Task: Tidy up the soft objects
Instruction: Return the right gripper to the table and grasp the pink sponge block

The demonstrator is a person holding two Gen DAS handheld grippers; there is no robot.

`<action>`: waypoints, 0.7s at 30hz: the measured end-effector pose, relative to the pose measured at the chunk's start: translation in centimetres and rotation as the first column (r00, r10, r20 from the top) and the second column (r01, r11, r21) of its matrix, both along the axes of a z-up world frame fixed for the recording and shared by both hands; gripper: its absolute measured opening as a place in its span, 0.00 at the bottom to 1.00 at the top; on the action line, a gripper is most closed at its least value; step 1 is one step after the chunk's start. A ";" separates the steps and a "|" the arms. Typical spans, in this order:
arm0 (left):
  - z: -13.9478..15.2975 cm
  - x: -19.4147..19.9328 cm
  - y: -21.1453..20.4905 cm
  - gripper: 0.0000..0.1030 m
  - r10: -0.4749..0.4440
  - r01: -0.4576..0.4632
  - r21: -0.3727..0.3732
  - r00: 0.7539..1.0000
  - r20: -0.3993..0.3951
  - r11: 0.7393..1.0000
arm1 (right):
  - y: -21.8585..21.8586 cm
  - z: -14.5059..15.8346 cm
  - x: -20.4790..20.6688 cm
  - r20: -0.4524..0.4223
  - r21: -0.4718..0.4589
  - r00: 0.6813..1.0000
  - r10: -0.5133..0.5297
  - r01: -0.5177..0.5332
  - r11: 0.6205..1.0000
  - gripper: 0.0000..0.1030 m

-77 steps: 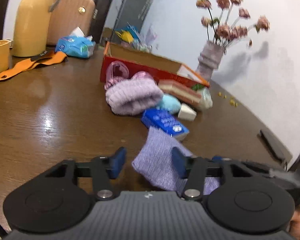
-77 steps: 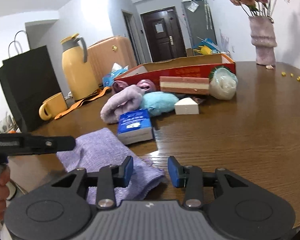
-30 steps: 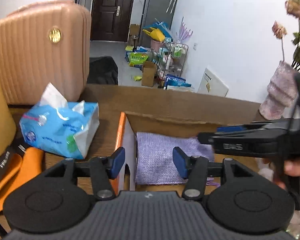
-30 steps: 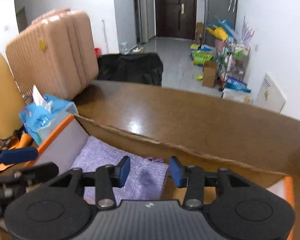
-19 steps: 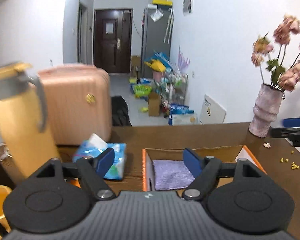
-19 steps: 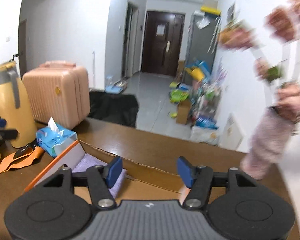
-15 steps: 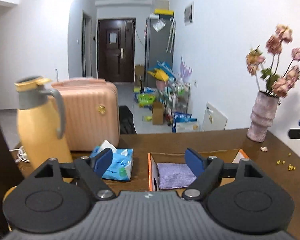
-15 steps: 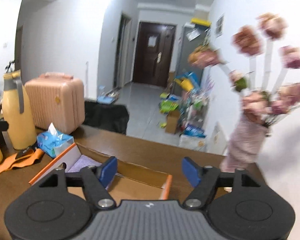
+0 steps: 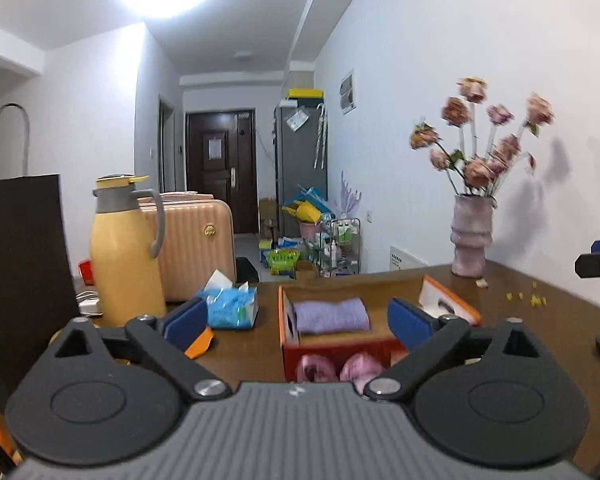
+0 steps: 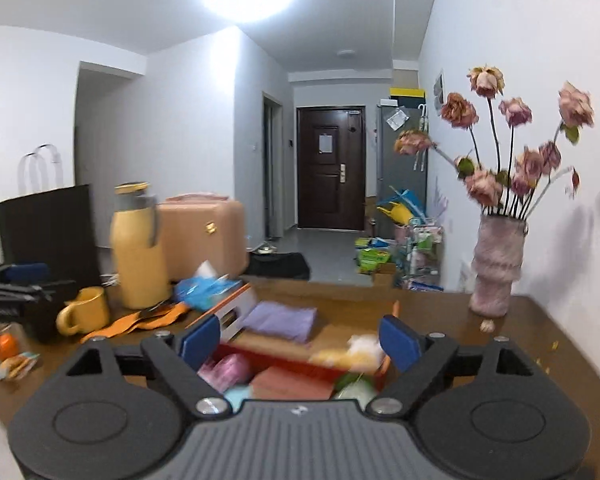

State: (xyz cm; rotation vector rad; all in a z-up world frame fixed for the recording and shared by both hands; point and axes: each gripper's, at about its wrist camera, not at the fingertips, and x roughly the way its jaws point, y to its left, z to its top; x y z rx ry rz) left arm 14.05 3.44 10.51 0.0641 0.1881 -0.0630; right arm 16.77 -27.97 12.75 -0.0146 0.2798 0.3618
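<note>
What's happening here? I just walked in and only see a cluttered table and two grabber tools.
A person is tidying soft items into a cardboard box with two handheld grippers. The left gripper and right gripper are both open, empty and held above the table. A folded purple cloth lies inside the box. In front of the box, outside it, pink knit items and other soft pieces wait to be packed.

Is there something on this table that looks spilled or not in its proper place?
Yes. Small yellow bits lie scattered on the bare table to the right of the vase, like spilled crumbs or fallen petals. A pale piece also lies at the vase's foot. The purple cloth sits neatly in the box.
</note>
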 end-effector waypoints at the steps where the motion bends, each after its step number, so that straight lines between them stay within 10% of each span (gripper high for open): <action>1: -1.3 -1.7 -0.2 0.99 0.001 -0.001 0.014 1.000 0.015 1.000 | 0.2 -1.1 -1.4 -0.004 0.013 1.000 0.002 -0.002 1.000 0.85; 9: -7.6 -9.6 -0.4 1.00 -0.102 0.102 -0.026 0.995 -0.018 0.994 | 1.2 -9.8 -9.8 -0.151 0.163 0.986 -0.068 0.092 0.982 0.89; 21: -9.8 -7.0 -0.6 1.00 -0.104 0.101 -0.039 0.990 -0.096 0.994 | 1.1 -11.3 -8.5 -0.169 0.110 0.980 -0.106 0.126 0.986 0.89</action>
